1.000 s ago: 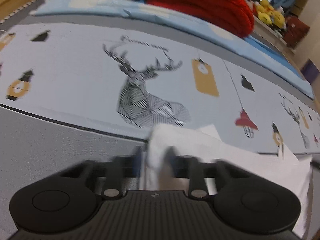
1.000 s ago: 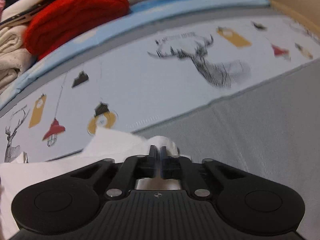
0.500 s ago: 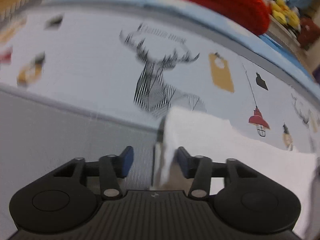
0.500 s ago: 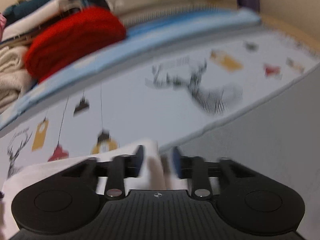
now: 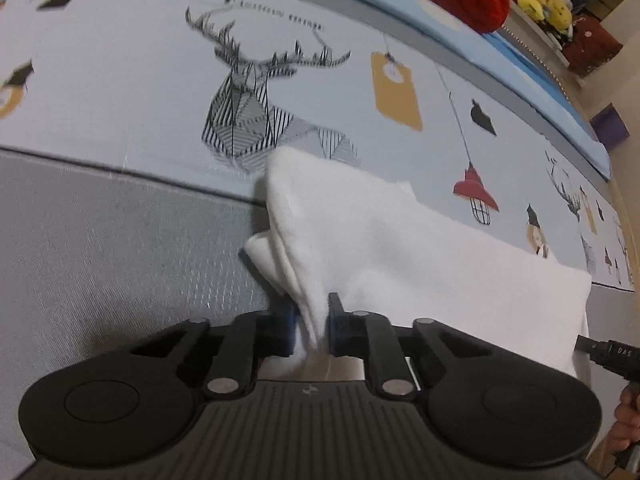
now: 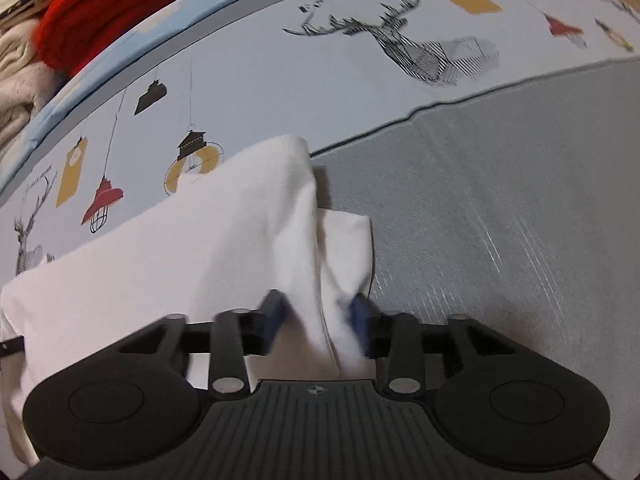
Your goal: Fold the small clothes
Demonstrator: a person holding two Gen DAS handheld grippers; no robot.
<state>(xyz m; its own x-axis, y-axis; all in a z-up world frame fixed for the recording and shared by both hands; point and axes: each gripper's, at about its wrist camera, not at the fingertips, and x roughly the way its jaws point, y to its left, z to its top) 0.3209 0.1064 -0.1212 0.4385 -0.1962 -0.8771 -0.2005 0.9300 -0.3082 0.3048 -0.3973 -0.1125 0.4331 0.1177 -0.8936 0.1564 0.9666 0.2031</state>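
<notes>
Both grippers' jaws are closing: left gripper (image 5: 313, 322) pinches the white cloth (image 5: 400, 248); right gripper (image 6: 316, 320) straddles it. Sheet (image 5: 120, 80) lettering is unreadable.

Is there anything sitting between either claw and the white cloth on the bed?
Nothing visible does. The white cloth already bunches up between the fingers of the left claw, whose jaws are closing on it, and likewise between those of the right claw, also closing. Around it only the printed bedsheet shows.

Soft matt white cloth garment (image 5: 400, 248), printed woven bedsheet (image 5: 120, 80)
</notes>
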